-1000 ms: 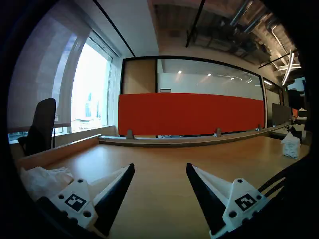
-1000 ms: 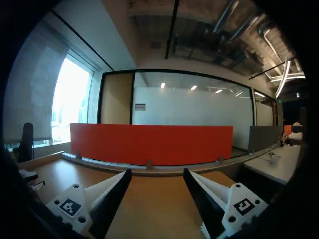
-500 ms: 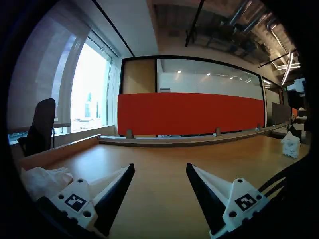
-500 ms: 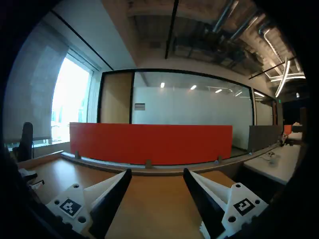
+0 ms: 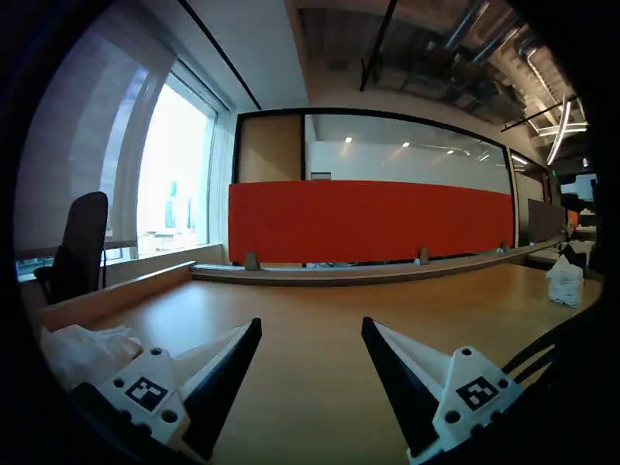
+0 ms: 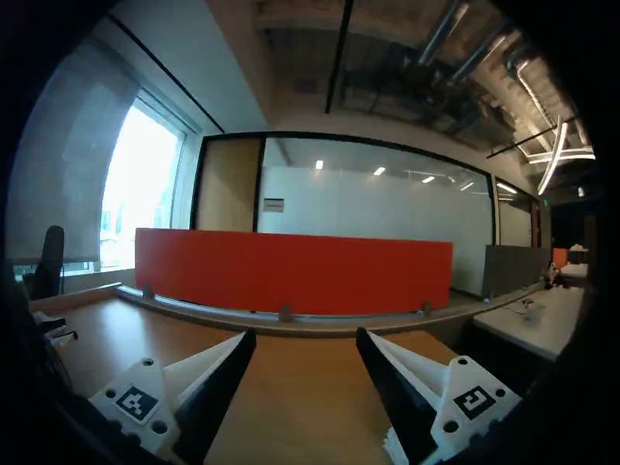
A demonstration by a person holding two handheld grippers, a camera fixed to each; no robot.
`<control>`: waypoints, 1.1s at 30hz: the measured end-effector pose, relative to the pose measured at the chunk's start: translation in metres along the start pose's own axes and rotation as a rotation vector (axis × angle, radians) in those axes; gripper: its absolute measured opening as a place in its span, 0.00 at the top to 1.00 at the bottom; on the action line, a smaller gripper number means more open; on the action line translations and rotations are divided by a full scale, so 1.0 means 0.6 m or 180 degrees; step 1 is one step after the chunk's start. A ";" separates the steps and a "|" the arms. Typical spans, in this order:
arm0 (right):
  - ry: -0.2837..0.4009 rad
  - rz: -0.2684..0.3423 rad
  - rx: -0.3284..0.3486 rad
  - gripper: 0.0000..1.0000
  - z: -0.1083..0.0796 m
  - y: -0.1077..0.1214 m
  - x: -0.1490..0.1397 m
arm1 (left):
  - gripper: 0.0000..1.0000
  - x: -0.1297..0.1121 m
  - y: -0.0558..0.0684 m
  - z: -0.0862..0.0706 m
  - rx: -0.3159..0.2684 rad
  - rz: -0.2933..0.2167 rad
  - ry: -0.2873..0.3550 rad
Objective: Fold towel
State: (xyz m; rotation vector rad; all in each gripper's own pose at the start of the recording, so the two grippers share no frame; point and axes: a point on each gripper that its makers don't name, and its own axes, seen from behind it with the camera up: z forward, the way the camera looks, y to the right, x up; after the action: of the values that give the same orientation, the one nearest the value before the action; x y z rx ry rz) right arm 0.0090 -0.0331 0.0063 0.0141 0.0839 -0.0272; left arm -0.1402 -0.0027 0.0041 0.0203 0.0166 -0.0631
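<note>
A crumpled white cloth lies on the wooden table, low on the left of the left gripper view, beside the left finger. My left gripper hovers just above the table, open, with nothing between its fingers. My right gripper is also open and empty over the same wooden table. A scrap of white shows at the bottom edge under its right finger; what it is cannot be told.
A long red divider panel runs along the table's far edge. A small white bundle sits far right. A black office chair stands by the window at left. A white desk lies to the right.
The right gripper view has shifted slightly, so the red divider sits a little higher in it. The left gripper has barely moved. Both grippers stay open.
</note>
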 end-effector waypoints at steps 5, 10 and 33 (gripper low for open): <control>0.0038 0.0037 0.0009 0.00 -0.002 0.011 -0.027 | 0.04 -0.001 0.002 -0.001 0.0000 0.0002 -0.0001; 0.0046 0.0087 0.0042 0.00 -0.003 0.019 -0.064 | 0.04 0.000 0.002 -0.002 0.0001 0.0000 0.0000; -0.0096 0.0226 -0.0044 0.00 0.015 0.059 -0.219 | 0.04 -0.001 0.004 -0.001 0.0001 -0.0001 0.0000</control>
State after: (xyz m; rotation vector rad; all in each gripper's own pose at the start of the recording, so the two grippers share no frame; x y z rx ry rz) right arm -0.1201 0.0054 0.0266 0.0028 0.0532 0.0440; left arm -0.1405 -0.0002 0.0036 0.0205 0.0167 -0.0634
